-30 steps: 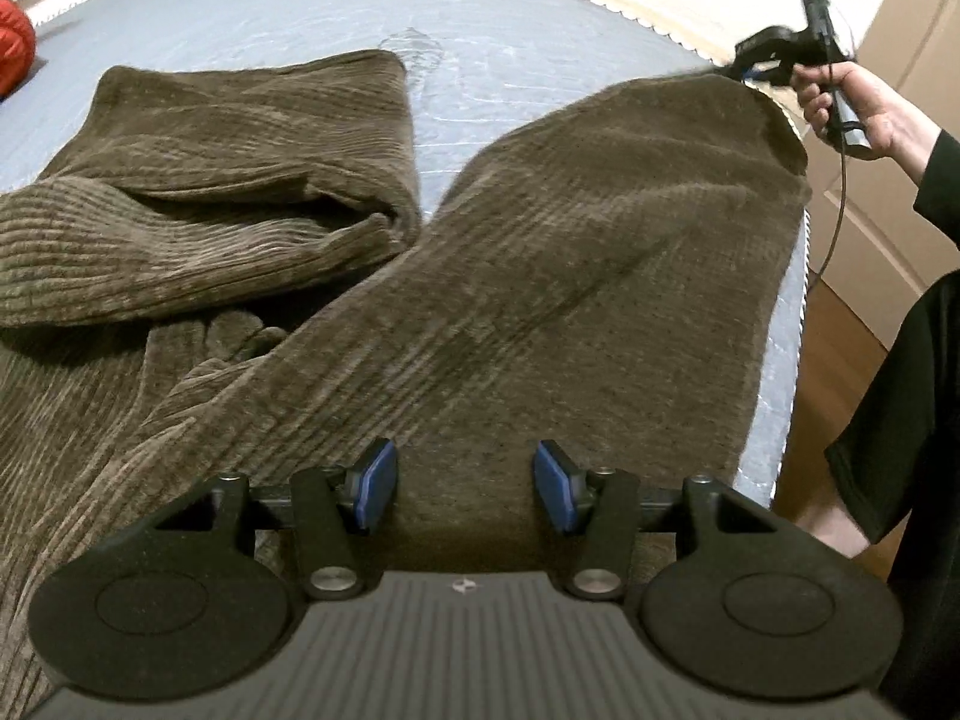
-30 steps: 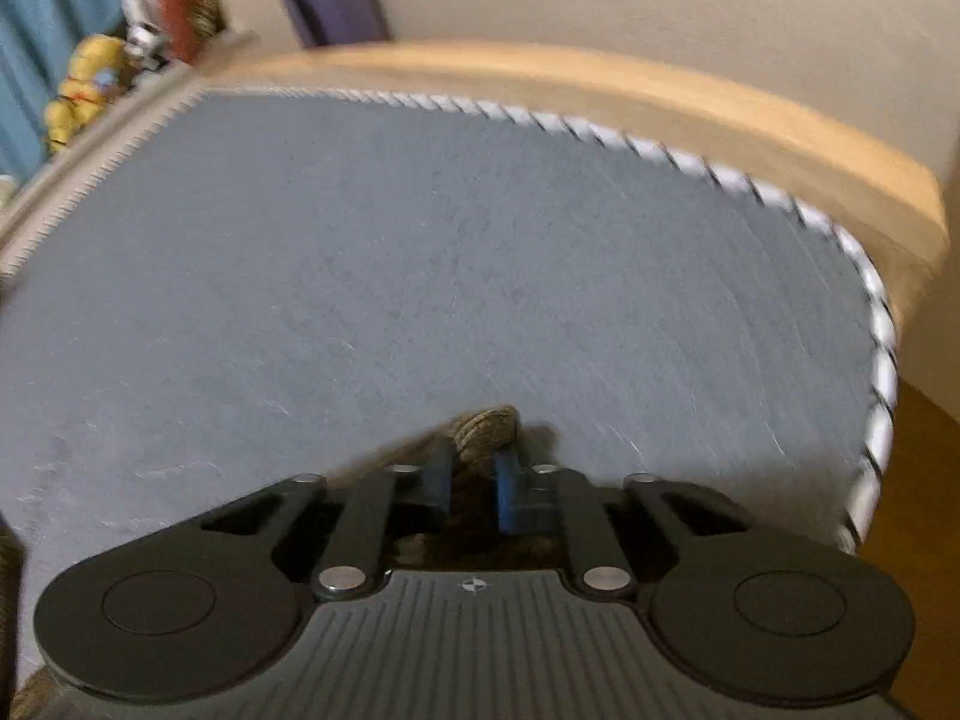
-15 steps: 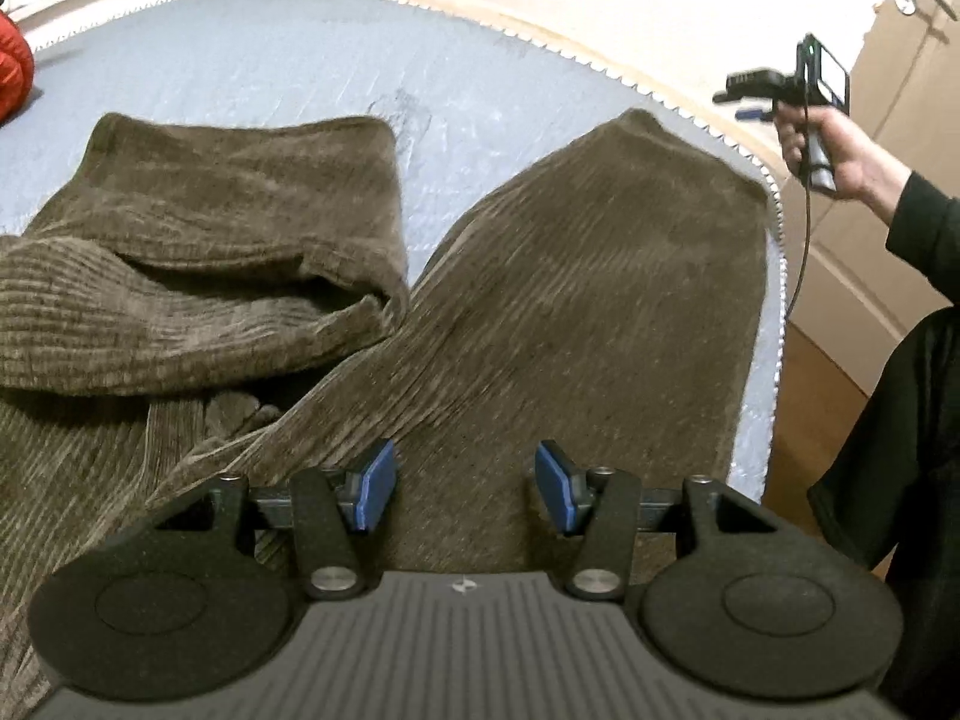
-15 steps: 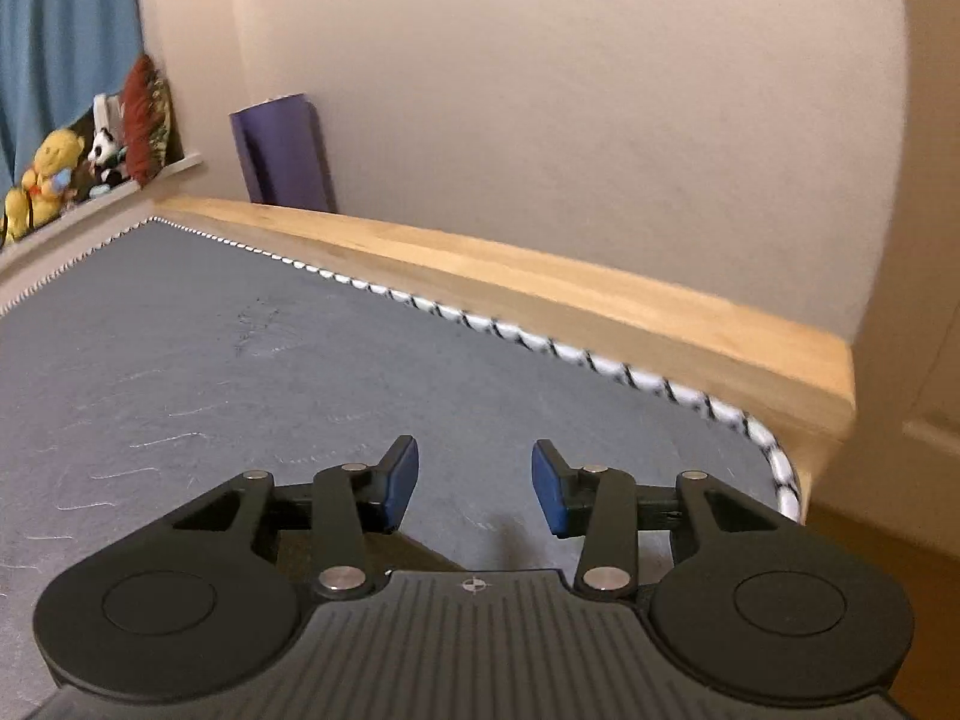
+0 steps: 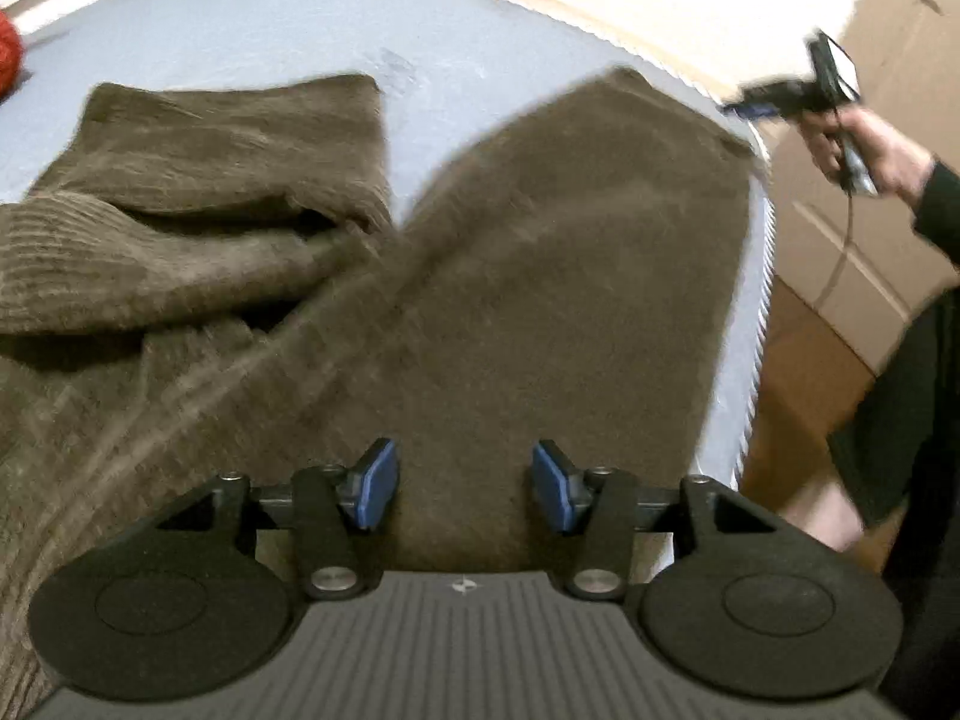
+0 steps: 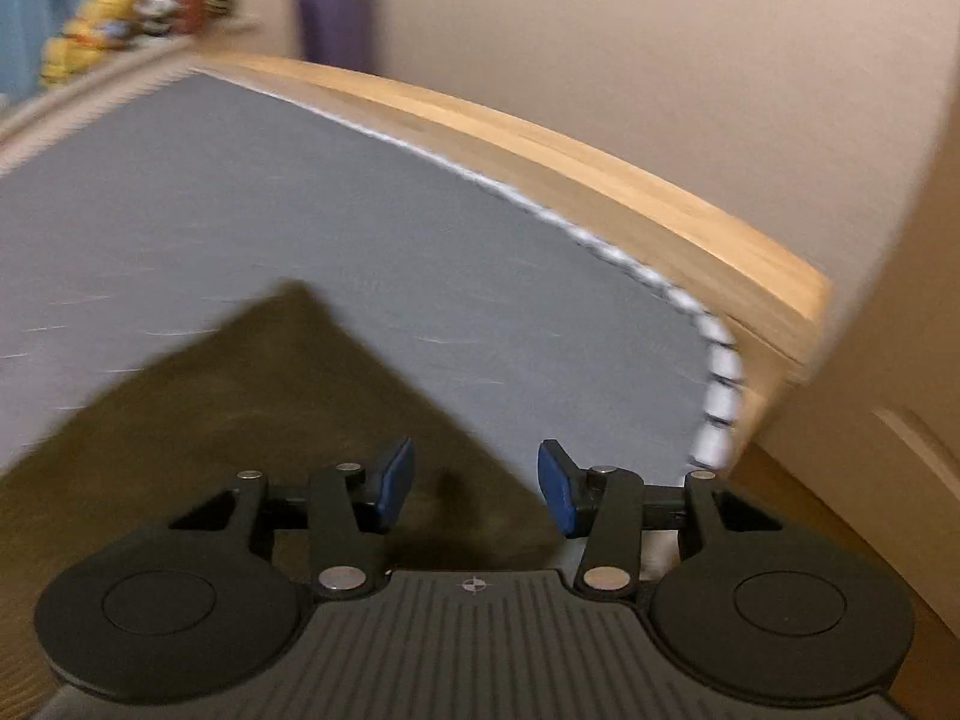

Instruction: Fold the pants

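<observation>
Brown corduroy pants (image 5: 510, 276) lie spread on a grey mattress (image 5: 252, 30). One leg runs to the far right corner; the other leg (image 5: 198, 192) is bunched and folded over at the left. My left gripper (image 5: 465, 483) is open and empty, low over the near part of the right leg. My right gripper (image 6: 476, 483) is open and empty above that leg's far corner (image 6: 288, 372). In the left wrist view it (image 5: 774, 105) is held in a hand off the mattress's right edge.
A wooden bed frame (image 6: 600, 180) borders the mattress, with a wall behind. A red object (image 5: 9, 54) lies at the mattress's far left. Plush toys (image 6: 84, 42) and a purple roll (image 6: 336, 12) stand beyond. The person's body (image 5: 912, 420) and wood floor are at the right.
My right gripper let go of the pant leg's corner, opened, and pulled back and up off the mattress edge. The leg now lies flat. My left gripper stayed open and shifted slightly.
</observation>
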### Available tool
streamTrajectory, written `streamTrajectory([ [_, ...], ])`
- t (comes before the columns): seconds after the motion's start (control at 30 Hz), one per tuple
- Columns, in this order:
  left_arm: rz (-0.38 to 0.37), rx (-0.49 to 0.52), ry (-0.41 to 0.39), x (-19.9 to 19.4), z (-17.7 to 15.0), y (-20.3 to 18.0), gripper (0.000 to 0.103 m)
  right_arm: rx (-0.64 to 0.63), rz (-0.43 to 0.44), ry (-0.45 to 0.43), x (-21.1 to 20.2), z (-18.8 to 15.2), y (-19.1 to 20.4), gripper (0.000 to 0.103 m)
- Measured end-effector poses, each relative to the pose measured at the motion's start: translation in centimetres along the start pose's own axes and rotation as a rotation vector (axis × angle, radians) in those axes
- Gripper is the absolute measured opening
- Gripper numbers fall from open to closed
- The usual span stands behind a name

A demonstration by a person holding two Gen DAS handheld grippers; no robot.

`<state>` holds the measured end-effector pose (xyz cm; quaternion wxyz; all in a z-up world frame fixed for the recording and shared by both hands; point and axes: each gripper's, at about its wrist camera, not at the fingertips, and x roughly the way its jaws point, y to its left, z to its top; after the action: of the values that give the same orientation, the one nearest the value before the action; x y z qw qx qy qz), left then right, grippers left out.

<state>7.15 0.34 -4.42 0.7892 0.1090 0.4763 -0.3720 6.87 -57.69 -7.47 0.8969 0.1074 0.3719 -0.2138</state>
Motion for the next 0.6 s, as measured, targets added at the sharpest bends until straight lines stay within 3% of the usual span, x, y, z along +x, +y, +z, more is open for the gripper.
streamTrajectory([
  [0.07, 0.039, 0.049, 0.096, 1.2, -1.7, -0.6, 0.055, -0.090, 0.049, 0.084, 0.7, -0.9, 1.3, 0.047],
  [0.13, 0.057, 0.133, 0.090, 0.4, -2.7, -1.8, 0.055, -0.192, -0.034, 0.178, 2.4, -2.4, 2.1, 0.046],
  [0.27, 0.131, 0.183, 0.160, -2.1, -5.2, -1.8, 0.056, -0.227, -0.083, 0.103, 0.7, -1.7, 4.1, 0.046],
  [0.5, 0.185, 0.206, 0.242, -7.6, -11.4, 1.3, 0.057, -0.234, 0.282, -0.200, -10.3, 0.9, 15.2, 0.049],
  [0.57, 0.280, 0.245, 0.297, -8.4, -13.5, 2.2, 0.057, -0.235, 0.400, -0.263, -13.8, 0.6, 19.2, 0.053],
  [0.6, 0.275, 0.195, 0.268, -9.5, -13.9, 3.0, 0.057, -0.240, 0.464, -0.281, -15.5, 0.1, 21.3, 0.054],
])
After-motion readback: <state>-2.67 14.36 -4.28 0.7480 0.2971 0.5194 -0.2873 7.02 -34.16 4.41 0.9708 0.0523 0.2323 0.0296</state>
